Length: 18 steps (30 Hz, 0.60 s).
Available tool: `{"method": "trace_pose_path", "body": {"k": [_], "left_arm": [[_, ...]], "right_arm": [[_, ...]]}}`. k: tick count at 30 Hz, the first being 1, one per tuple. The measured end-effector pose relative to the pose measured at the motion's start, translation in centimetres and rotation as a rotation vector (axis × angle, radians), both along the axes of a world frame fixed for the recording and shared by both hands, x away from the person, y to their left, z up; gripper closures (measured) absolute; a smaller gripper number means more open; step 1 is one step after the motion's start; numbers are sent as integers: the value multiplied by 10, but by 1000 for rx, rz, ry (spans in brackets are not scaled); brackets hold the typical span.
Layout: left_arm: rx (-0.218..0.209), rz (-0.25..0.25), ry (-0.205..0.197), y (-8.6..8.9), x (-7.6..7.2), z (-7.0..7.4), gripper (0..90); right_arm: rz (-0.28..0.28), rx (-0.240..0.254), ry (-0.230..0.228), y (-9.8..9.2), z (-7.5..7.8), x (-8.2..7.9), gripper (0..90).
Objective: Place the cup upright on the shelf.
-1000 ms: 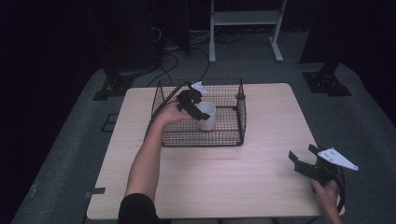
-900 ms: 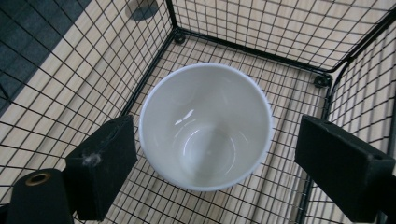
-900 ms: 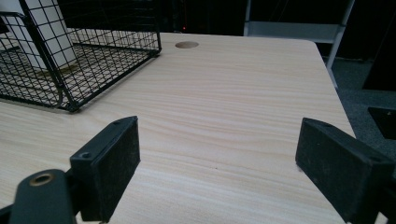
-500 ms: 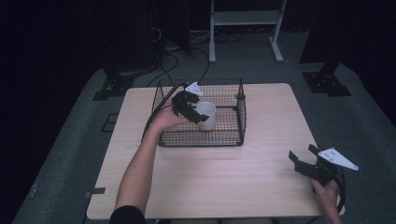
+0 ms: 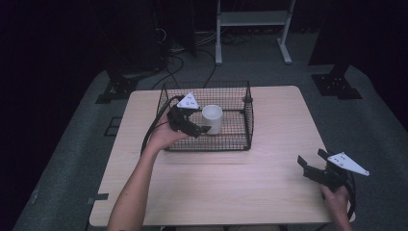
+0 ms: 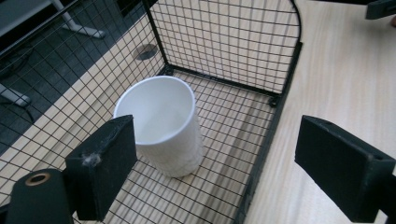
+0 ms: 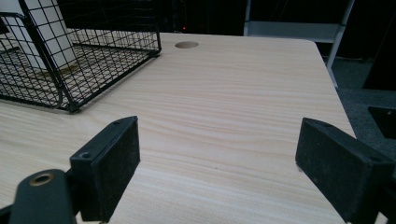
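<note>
The tabletop (image 5: 216, 183) is carrying a black wire basket (image 5: 245, 126) toward its far left. A white cup (image 5: 212, 118) is standing upright inside the basket, touched by nothing. Your left gripper (image 5: 204, 130) is hovering at the basket's near-left wall, its fingers (image 6: 105, 163) gaping apart, the cup just beyond them. Your right gripper (image 5: 303, 166) is resting near the tabletop's near-right corner, fingers (image 7: 109, 163) spread wide over bare wood.
</note>
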<state>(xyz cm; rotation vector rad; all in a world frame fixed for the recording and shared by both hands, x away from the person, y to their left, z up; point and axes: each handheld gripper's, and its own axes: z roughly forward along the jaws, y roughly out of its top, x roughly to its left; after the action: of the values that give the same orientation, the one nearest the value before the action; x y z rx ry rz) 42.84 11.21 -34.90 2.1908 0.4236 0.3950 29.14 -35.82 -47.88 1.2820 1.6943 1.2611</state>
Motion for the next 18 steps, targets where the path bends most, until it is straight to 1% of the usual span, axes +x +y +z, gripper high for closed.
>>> {"method": "trace_pose_path", "body": {"k": [1, 6, 8, 9, 11, 14, 16, 17, 18], "left_arm": [[4, 4, -10, 1, -3, 0, 119], [-26, 13, -30, 9, -18, -2, 120], [-33, 22, -45, 13, -25, -3, 120], [-37, 25, -42, 14, -27, -3, 120], [-47, 32, -57, 18, -34, -4, 119], [-68, 42, -66, 24, -44, -9, 119], [-77, 46, -62, 28, -51, -12, 116], [-74, 51, -71, 29, -55, -14, 110], [-80, 55, -76, 31, -59, -16, 110]], "right_arm": [[0, 1, 1, 0, 0, 0, 130], [-2, 6, 3, 0, 0, 0, 130], [-2, 5, 2, 0, 0, 0, 130], [-3, 6, 1, 0, 0, 0, 130], [-2, 4, 2, 0, 0, 0, 130], [-1, 4, 1, 0, 0, 0, 130], [-2, 3, 1, 0, 0, 0, 130], [-2, 4, 1, 0, 0, 0, 130], [-2, 3, 1, 0, 0, 0, 130]]}}
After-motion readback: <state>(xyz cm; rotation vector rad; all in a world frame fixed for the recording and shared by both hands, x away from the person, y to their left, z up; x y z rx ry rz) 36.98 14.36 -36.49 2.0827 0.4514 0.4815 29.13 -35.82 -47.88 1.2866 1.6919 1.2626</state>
